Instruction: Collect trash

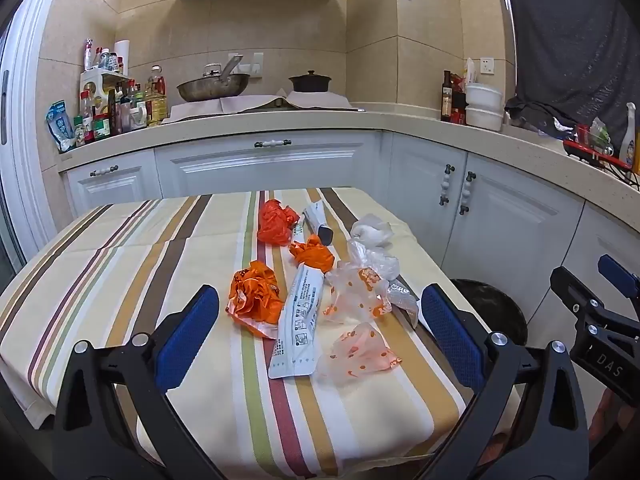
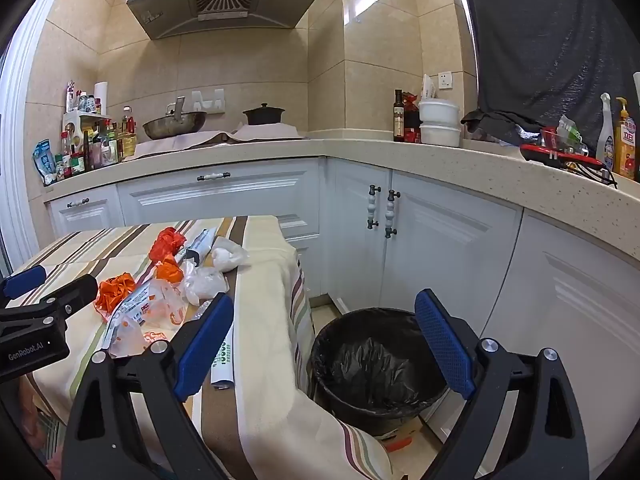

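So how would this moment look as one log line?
claws: left open, right open | held: nothing | trash: on table | bin: empty

Domestic kitchen. A range hood [image 2: 224, 4] hangs over a cooktop carrying a wok [image 2: 174, 125] and a dark lidded pot [image 2: 264, 115]. Condiment bottles [image 1: 120, 108] crowd the L-shaped stone countertop [image 2: 360, 150] above white panelled cabinets [image 1: 264, 164]; beige tiles cover the walls.

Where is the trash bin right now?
In the right wrist view, the black-lined trash bin stands on the floor, right of the striped table, before the white cabinets.
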`<state>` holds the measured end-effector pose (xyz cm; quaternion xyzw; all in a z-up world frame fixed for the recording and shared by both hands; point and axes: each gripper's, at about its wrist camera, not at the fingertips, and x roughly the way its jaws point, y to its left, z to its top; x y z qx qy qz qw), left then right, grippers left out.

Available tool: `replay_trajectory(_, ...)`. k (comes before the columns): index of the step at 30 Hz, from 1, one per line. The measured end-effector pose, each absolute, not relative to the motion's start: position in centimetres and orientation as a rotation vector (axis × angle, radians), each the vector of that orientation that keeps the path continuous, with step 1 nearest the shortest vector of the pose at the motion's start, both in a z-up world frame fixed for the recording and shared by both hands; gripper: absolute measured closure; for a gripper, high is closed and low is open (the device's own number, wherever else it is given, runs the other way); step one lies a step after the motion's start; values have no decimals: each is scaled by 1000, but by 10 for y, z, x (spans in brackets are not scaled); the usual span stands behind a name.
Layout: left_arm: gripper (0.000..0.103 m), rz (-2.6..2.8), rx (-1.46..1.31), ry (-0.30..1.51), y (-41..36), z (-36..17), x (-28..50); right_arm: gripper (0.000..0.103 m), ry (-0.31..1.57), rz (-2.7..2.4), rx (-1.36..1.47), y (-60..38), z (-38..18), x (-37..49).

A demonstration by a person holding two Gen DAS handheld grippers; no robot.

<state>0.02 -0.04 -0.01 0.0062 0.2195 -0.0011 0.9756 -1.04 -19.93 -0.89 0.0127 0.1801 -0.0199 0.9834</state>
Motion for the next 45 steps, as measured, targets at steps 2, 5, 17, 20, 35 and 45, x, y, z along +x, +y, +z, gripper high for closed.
replay_trajectory(2,4,-3,10,443,-1,0,0,14,358,-39,30,-200,-9,-11)
replay_trajectory(5,4,-6,3,446,-1,0,0,14,358,-39,30,-200,-8,-11)
replay_trajectory(17,4,1,-8,448,7,7,-1,14,357,-40,26,-199,-5,-10)
replay_trajectory(20,4,3,-6,448,8,5,1,14,356,-40,25,-199,-4,-10)
replay_trajectory(35,4,8,-1,453,7,3,3,14,355,-40,24,-199,-2,-11)
replay_trajectory(45,4,8,-1,453,7,3,3,14,354,-39,23,-198,-1,-11)
